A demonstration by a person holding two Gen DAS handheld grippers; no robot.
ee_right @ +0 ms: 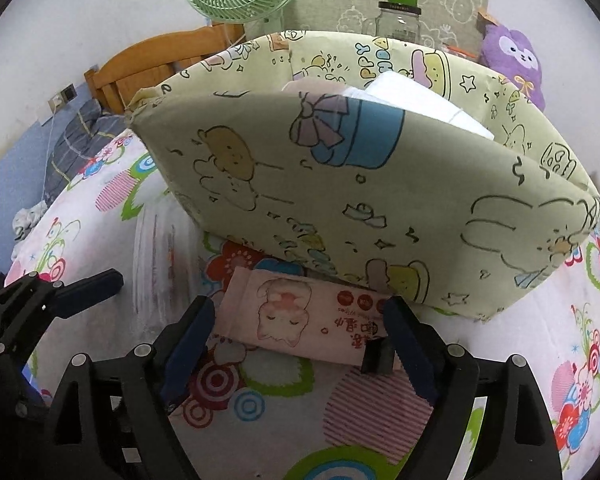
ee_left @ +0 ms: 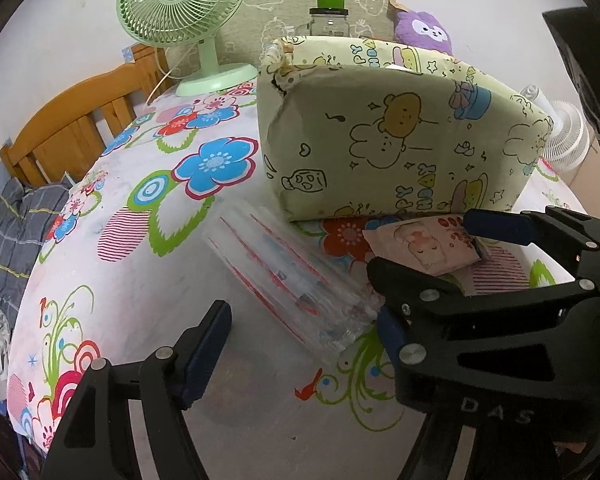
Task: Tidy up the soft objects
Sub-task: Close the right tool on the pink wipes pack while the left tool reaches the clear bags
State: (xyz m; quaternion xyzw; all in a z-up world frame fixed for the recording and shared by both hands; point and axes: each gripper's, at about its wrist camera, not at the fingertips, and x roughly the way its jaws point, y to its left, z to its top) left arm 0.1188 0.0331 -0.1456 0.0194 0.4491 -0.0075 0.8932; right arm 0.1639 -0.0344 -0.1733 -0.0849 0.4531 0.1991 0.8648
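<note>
a soft cloth basket [ee_right: 340, 200] stands in the middle of the frame on a bed sheet [ee_right: 260, 420] with big bright flowers. the basket is pale green and floppy, with drawn bears, bunnies and gift boxes. part of the words "happy birthday" can be read on it. folded white and pink soft things [ee_right: 412, 96] poke out of its top.

just below the basket lies a flat pink pack of wipes [ee_right: 296, 320]. it looks smooth and shiny, has a sleeping kitten picture and red writing, and the word "wipes" can be read. the right gripper [ee_right: 300, 344] is wide, with the pack between its dark blue pads [ee_right: 188, 344], not squeezed.

at the lower middle of the left view lies a clear crinkly plastic bag [ee_left: 292, 276] with red lines. the left gripper [ee_left: 296, 344] is wide too, with an end of this bag between its pads.

at the top stand a green plastic fan [ee_left: 180, 8], a glass jar [ee_left: 328, 20] and a fuzzy purple plush [ee_left: 424, 32].
</note>
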